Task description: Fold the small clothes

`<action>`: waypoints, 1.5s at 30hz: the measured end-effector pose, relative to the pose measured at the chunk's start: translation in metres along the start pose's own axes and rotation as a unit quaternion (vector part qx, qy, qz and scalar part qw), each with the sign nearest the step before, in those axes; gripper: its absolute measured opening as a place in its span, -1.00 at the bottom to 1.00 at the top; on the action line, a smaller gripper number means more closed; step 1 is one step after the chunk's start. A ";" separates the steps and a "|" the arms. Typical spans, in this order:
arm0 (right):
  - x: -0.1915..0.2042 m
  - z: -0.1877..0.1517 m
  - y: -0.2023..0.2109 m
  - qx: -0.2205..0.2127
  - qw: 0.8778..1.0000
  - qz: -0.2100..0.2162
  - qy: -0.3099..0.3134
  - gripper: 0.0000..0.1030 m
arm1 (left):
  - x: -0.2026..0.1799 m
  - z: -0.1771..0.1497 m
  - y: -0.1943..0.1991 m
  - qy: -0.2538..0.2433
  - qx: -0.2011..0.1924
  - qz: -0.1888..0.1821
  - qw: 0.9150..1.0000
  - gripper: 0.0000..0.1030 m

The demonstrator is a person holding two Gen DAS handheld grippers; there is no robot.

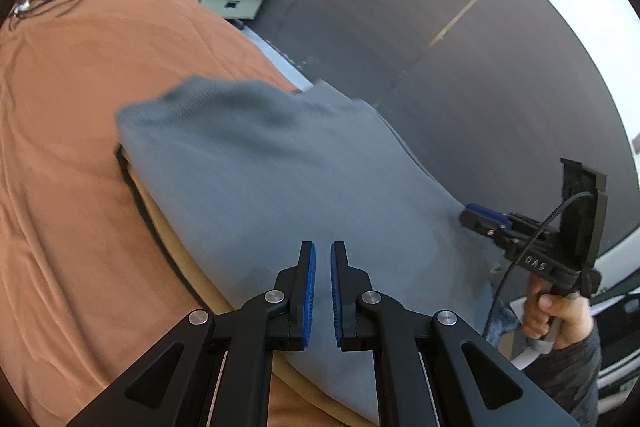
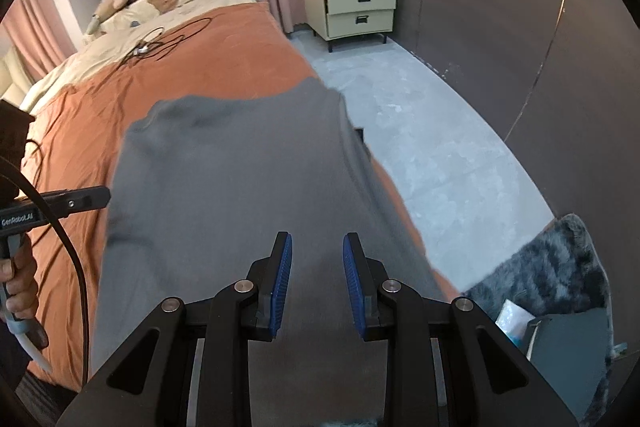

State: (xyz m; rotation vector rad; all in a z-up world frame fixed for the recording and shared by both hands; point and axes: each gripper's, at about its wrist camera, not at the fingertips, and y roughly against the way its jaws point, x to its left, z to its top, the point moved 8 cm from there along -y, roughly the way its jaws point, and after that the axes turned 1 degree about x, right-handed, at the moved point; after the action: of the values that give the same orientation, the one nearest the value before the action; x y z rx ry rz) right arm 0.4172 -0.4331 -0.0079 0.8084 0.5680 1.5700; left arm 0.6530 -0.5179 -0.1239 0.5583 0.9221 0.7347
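**Grey top spread at bed edge, left tongs near shut, right tongs part open**

- Bed [image 1: 80,147], orange cover: wide bare room to the left of the garment. Its right edge drops to bare floor [image 2: 420,131].
- Grey garment [image 1: 260,167]: spread over the bed's right edge, motion-blurred. It lies on a tan layer with black trim [image 1: 180,239], which shows along its left side.
- Fluffy rug [image 2: 560,267]: on the floor, lower right.
- Nightstand [image 2: 356,11]: by the far wall, well apart.
- Left tongs [image 1: 323,255]: only a thin slit between the pads, over the grey cloth. In the right wrist view the tip meets the garment's left edge. Can't tell if cloth is pinched.
- Right tongs [image 2: 317,247]: moderate gap, nothing visible between the pads, cloth below. The tip touches the garment's right edge.
- Black cable [image 2: 168,43]: loose on the far bed.
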 end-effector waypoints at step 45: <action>0.045 -0.147 0.167 -0.096 0.990 -0.045 -0.098 0.69 | -0.096 -0.136 0.100 -0.050 -0.007 0.000 0.999 0.55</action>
State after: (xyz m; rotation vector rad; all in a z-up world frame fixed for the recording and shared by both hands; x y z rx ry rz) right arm 0.1957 -0.4026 0.0322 0.7682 0.3011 1.4200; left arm 0.4661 -0.5124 -0.0728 0.5781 0.8233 0.7071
